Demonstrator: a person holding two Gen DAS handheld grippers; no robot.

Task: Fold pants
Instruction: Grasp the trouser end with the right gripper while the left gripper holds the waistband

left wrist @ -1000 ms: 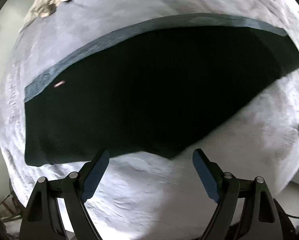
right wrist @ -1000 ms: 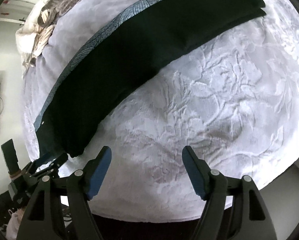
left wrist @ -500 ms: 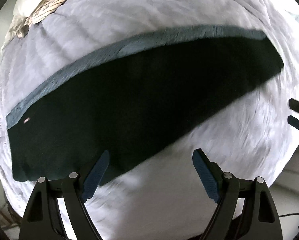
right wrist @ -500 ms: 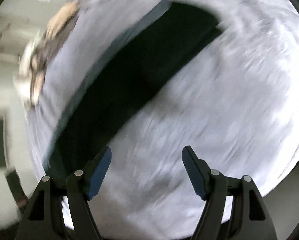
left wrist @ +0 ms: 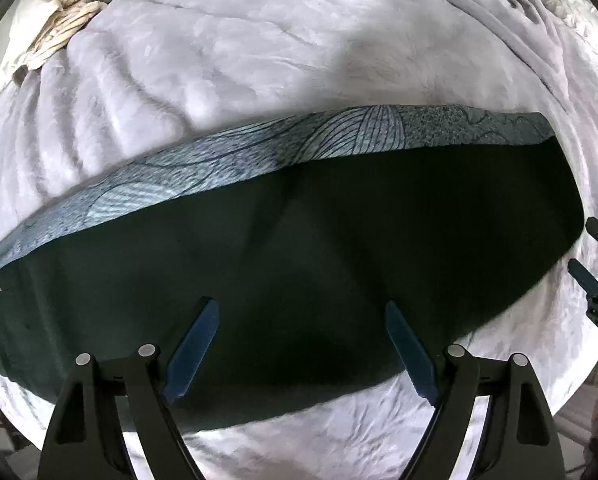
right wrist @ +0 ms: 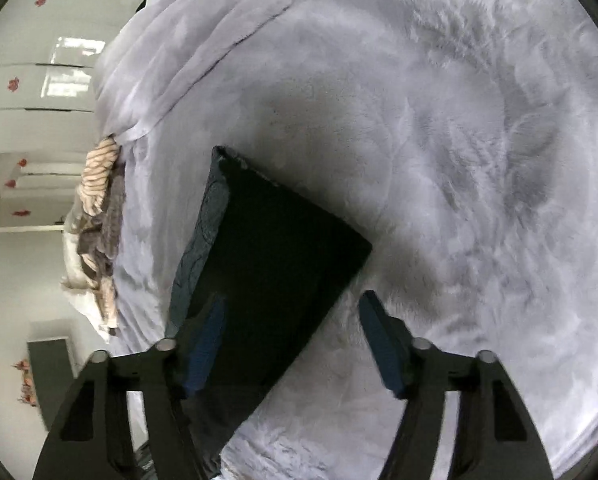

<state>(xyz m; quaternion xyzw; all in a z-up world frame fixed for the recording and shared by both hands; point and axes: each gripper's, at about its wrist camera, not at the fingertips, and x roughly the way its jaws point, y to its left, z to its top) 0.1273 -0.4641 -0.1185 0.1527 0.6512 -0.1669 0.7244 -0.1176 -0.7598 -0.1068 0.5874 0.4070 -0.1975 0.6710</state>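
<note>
The dark green pants [left wrist: 299, 248] lie flat on the bed, folded lengthwise, with a blue-grey patterned strip [left wrist: 259, 156] along their far edge. My left gripper [left wrist: 303, 344] is open and empty, hovering over the near edge at the middle of the pants. My right gripper [right wrist: 291, 336] is open and empty at one end of the pants [right wrist: 267, 248], its left finger over the dark cloth and its right finger over the blanket. The right gripper's fingers [left wrist: 585, 280] show at the right edge of the left wrist view.
A pale lilac fleece blanket [left wrist: 259, 48] covers the bed [right wrist: 459, 120] all round the pants. A heap of striped beige cloth [left wrist: 67, 20] lies at the far corner [right wrist: 99, 184]. White wardrobe doors [right wrist: 39, 80] stand beyond the bed.
Both grippers have swung. The left has moved from the bare blanket to over the pants' near edge. The right has turned and come down at the pants' end.
</note>
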